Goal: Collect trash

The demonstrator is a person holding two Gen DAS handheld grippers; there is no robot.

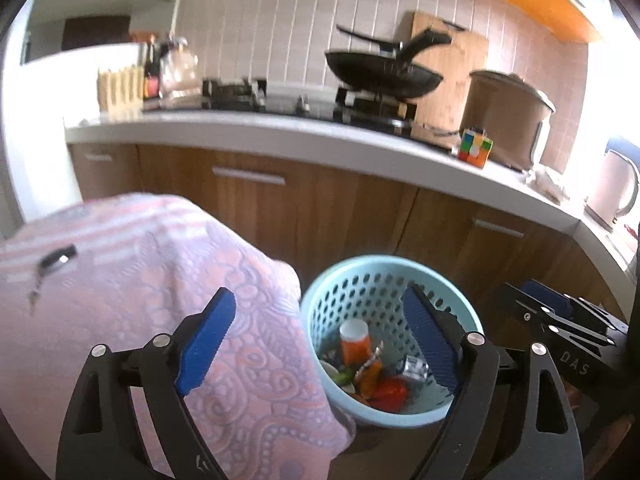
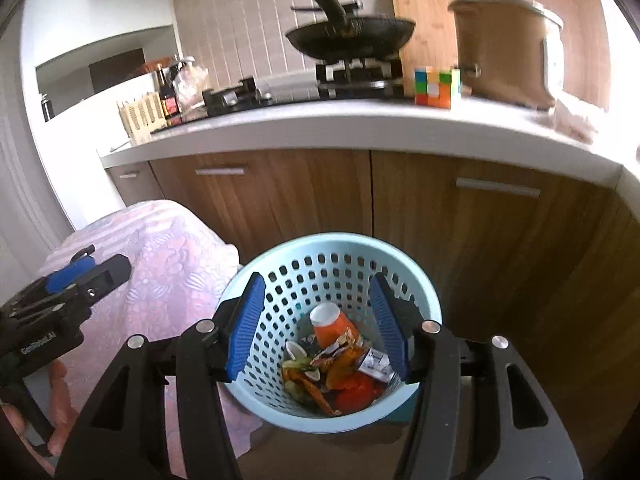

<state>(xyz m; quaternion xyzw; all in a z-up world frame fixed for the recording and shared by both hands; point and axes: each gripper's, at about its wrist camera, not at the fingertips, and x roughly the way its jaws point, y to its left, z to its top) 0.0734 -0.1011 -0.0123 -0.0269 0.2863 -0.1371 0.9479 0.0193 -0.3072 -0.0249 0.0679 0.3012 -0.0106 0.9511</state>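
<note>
Left gripper point(image 1: 320, 336): blue-padded jaws spread wide, nothing between them; one pad over the pink patterned cloth point(image 1: 160, 280), the other over the basket's rim. Touches nothing that can be seen.

Right gripper point(image 2: 318, 328): jaws likewise wide apart and empty, framing the basket mouth from above; no contact visible.

Wastebasket point(image 2: 420, 300): pale blue, perforated plastic, standing on the floor before the wooden cabinet doors point(image 2: 480, 240), just beside the cloth-covered surface.

Trash, all inside the basket:
- orange paper cup point(image 2: 332, 322), white base up, tilted;
- crumpled snack wrapper point(image 2: 340, 346);
- small silver-white packet point(image 2: 376, 362) near the right wall;
- red piece point(image 2: 356, 394) at the bottom;
- eggshell and vegetable scraps point(image 2: 298, 360) on the left.

Countertop point(image 2: 360, 128), above the cabinets:
- black frying pan point(image 2: 352, 36) on the gas stove point(image 2: 352, 76);
- Rubik's cube point(image 2: 436, 86) near the front edge;
- brown rice cooker point(image 2: 508, 52) beside the cube;
- bamboo cutting board point(image 2: 424, 8) against the tiled wall;
- sauce bottle point(image 2: 168, 96) and slatted holder point(image 2: 142, 114) toward the left end;
- white kettle point(image 1: 612, 188) at the far right.
</note>
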